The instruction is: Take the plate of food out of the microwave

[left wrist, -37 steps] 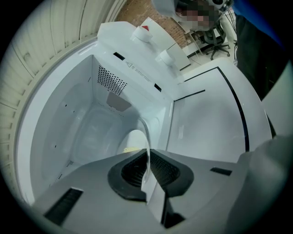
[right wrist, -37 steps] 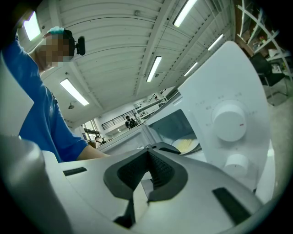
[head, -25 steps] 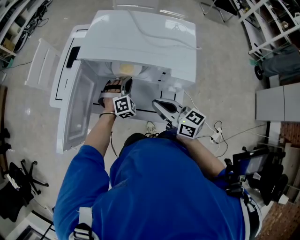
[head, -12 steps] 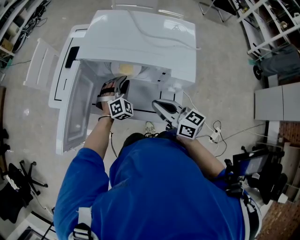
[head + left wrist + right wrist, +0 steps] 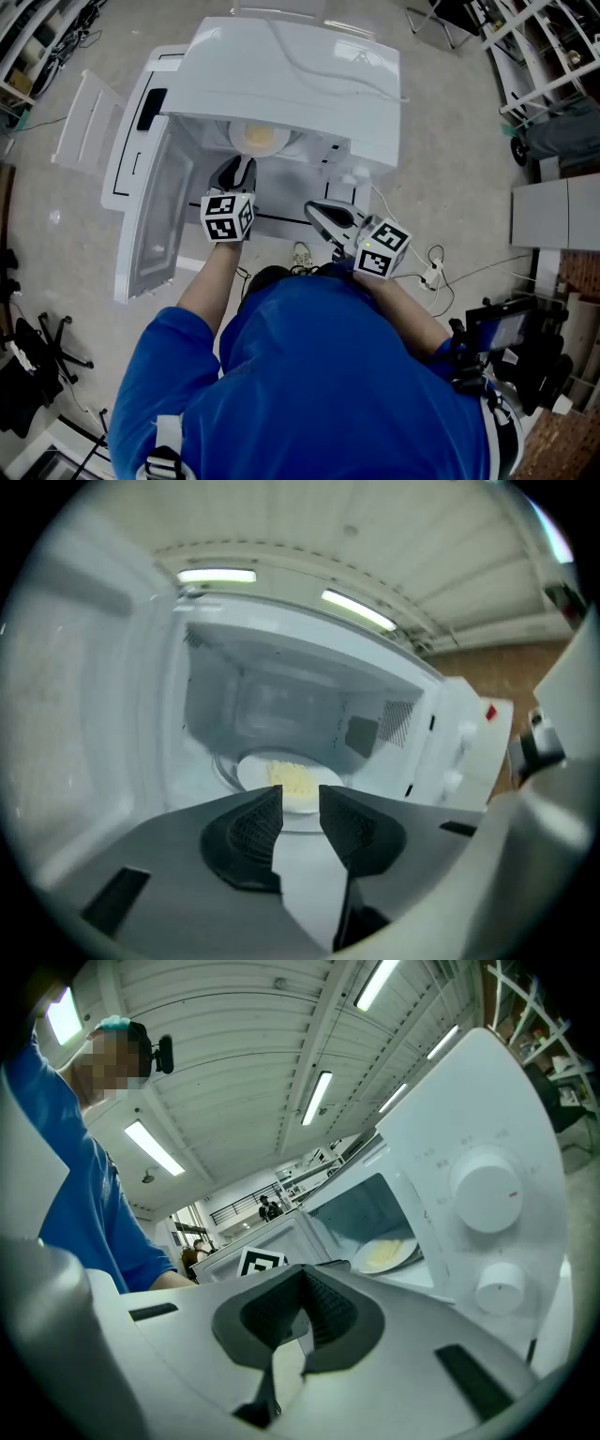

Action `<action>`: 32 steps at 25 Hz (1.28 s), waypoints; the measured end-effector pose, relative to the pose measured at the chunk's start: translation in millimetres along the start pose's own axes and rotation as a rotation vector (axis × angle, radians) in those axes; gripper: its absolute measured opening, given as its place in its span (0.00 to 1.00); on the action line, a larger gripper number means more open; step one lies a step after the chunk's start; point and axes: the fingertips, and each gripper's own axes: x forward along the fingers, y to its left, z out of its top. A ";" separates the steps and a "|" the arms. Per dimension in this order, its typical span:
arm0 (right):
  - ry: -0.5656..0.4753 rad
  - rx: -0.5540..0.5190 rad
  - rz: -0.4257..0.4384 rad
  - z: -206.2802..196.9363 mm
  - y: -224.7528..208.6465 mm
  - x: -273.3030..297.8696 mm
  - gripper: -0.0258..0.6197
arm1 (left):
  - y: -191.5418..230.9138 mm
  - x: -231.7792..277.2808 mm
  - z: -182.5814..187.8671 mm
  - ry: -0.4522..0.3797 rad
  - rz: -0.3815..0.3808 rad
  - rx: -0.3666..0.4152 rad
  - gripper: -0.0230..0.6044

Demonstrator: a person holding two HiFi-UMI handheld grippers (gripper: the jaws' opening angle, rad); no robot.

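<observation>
White plate (image 5: 251, 772), pale yellow food (image 5: 292, 782) — left claw (image 5: 300, 797) just opening, empty, right claw (image 5: 302, 1277) clenched

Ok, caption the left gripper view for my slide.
Left tool, jaws just opened with nothing between them, facing the plate of food inside the open microwave.

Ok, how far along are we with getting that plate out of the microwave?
Done: the microwave door stands open. In hand: the left gripper faces the opening; its jaws have just been opening, with nothing between them. The right gripper waits shut outside. Left: the plate of food sits untouched inside the microwave, so reaching in, gripping its rim and drawing it out all remain.
</observation>
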 end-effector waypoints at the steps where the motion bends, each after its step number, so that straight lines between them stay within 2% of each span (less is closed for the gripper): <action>1: 0.001 0.000 0.002 -0.2 0.4 0.6 0.04 | 2.7 0.4 1.2 -0.015 -0.003 -0.108 0.22; 5: 0.009 -0.003 0.002 -0.1 1.4 1.0 0.04 | 17.4 3.7 -3.7 -0.064 0.001 -0.520 0.24; 8: 0.011 -0.004 0.002 2.7 3.1 0.7 0.04 | 28.4 6.2 -18.5 -0.068 0.030 -0.822 0.25; 10: 0.015 -0.002 -0.004 4.0 3.2 0.1 0.04 | 31.1 8.6 -25.3 -0.072 0.035 -0.963 0.25; 13: 0.005 -0.003 -0.003 0.0 -2.0 -2.8 0.04 | 32.9 14.0 -31.2 -0.086 0.023 -1.095 0.27; 17: 0.003 -0.001 -0.008 0.4 -4.0 -3.7 0.04 | 34.4 21.6 -39.8 -0.077 0.020 -1.183 0.29; 30: 0.004 0.000 -0.022 -0.7 -7.2 -6.4 0.04 | 30.4 44.2 -44.0 -0.027 0.040 -1.258 0.28; 32: 0.006 -0.003 -0.022 -0.1 -6.6 -6.2 0.04 | 32.3 43.4 -44.6 -0.033 0.050 -1.266 0.22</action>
